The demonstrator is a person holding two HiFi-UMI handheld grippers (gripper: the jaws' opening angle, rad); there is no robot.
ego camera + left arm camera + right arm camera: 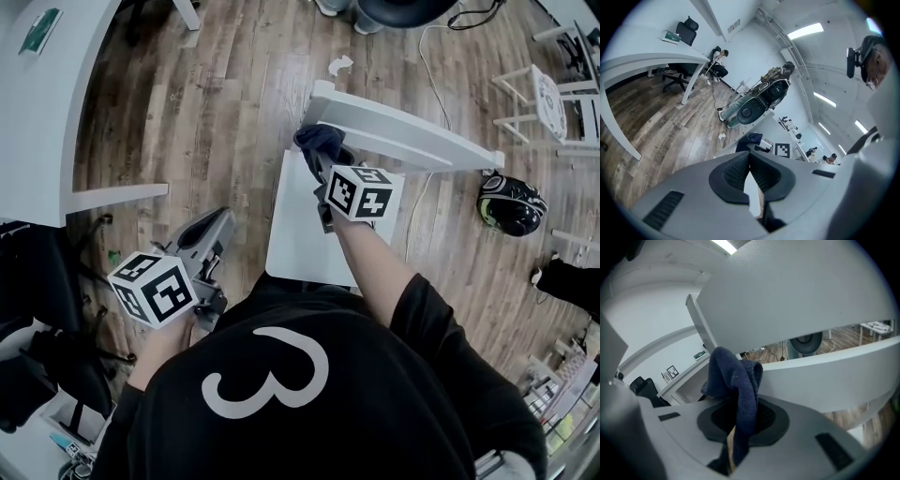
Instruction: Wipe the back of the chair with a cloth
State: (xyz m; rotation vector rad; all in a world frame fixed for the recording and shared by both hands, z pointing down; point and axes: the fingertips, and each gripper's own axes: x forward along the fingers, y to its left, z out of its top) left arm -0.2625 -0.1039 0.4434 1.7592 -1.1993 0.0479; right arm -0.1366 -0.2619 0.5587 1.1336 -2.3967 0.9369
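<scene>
Wooden planks cover the floor (234,103) of a bright office room, and a white curved bench (47,112) runs along the left side in the head view. A white chair (300,234) stands in front of the person, with its seat toward them. Its backrest (412,136) is on the far side and is made of wide white rails. A small scrap of crumpled paper (339,66) lies on the floor beyond the chair.

The right hand-held gripper (740,414) is clenched on a dark blue cloth (736,376). The cloth hangs down between the two dark pads and bunches up above them. The gripper is stretched forward over the seat, so the cloth is at the left end of the backrest, close to the upright post. In the right gripper view the bunched part seems to lie against the lower rail (825,376), but the angle is too flat to be sure that it touches. The upper rail fills the top of that view.

The left hand-held gripper (749,159) is low at the person's left side, over the floor and beside the seat, well apart from the backrest. Its pads are closed on each other at the tips, with nothing between them.
</scene>
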